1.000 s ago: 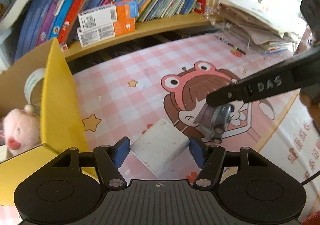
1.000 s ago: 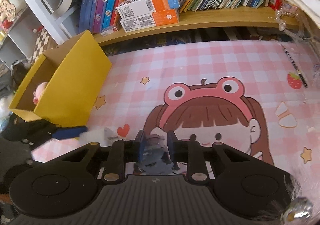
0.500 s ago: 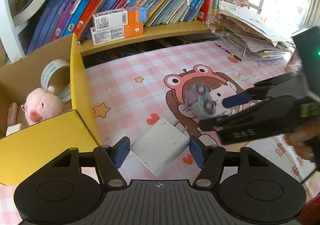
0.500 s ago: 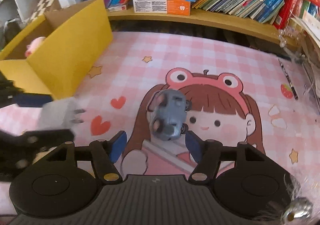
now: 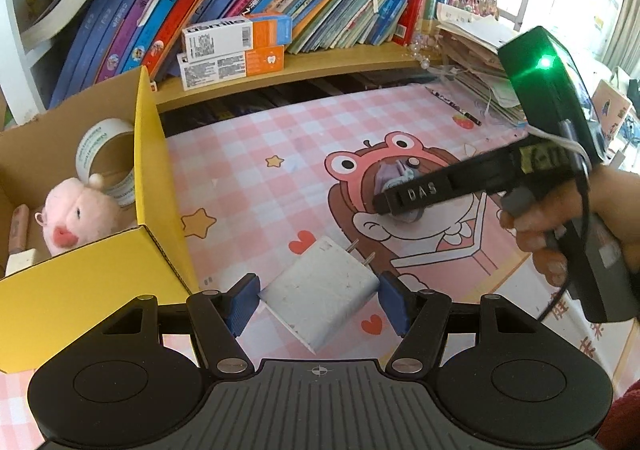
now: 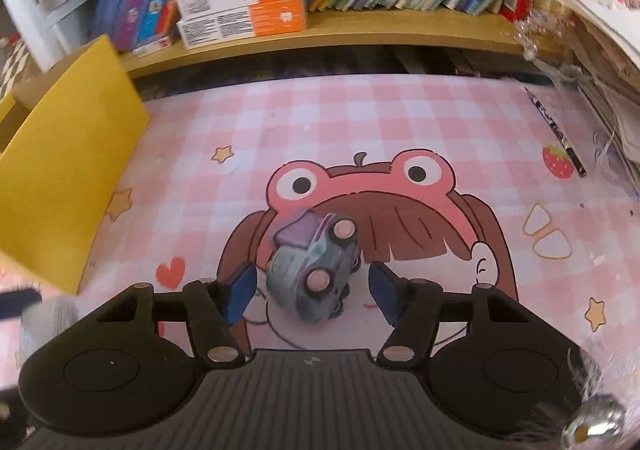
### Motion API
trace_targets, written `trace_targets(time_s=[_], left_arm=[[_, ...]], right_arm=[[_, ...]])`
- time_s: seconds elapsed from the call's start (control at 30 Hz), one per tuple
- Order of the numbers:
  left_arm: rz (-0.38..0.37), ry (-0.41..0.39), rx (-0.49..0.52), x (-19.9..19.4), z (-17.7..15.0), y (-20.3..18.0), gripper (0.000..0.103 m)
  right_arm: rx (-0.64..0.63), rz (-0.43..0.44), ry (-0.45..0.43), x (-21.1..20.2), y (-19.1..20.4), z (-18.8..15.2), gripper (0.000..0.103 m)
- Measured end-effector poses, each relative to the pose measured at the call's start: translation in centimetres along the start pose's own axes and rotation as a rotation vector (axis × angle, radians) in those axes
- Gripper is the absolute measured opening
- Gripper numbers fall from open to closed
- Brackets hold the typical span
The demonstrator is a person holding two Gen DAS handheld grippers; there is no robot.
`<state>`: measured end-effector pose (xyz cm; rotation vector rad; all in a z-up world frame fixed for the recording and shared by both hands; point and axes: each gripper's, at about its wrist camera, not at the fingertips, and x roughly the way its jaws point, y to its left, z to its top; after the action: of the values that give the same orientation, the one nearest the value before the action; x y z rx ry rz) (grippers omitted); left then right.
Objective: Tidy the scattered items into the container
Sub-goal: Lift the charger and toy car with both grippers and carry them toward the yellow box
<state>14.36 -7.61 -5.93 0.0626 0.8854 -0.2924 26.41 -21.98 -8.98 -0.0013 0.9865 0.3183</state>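
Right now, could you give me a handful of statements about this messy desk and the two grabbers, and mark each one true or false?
1. The white charger lies between the left gripper's open fingers. True.
2. The toy car is already inside the yellow box. False: it lies on its side on the pink mat, between the right gripper's open fingers.
3. A pink plush toy sits in the box. True.
4. The roll of tape lies out on the mat. False: it is in the box, behind the plush toy.
5. The right gripper is clamped shut on the car. False: its fingers stand apart on either side of it.
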Motion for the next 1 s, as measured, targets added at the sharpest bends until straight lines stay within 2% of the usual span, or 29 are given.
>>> trace_targets(time_s=[0.3, 0.33, 0.57, 1.0], left_arm=[[-0.009, 0.006, 0.000, 0.2, 0.1, 0.1, 0.064], [-0.010, 0.004, 0.001, 0.1, 0.2, 0.1, 0.064], [-0.018, -0.013, 0.013, -0.7, 0.1, -0.3, 0.064], [-0.036, -0.068, 0.043, -3.6, -0.7, -1.1, 0.064]], right_arm=[[-0.009, 0.010, 0.025, 0.7, -0.2, 0.2, 0.048], [-0.015, 0.012, 0.026, 0.6, -0.1, 0.1, 0.044], [-0.035, 0.017, 0.033, -0.8, 0.1, -0.8, 0.044], [-0.029, 0.037, -0.024, -6.9, 1.3, -3.4, 0.044]])
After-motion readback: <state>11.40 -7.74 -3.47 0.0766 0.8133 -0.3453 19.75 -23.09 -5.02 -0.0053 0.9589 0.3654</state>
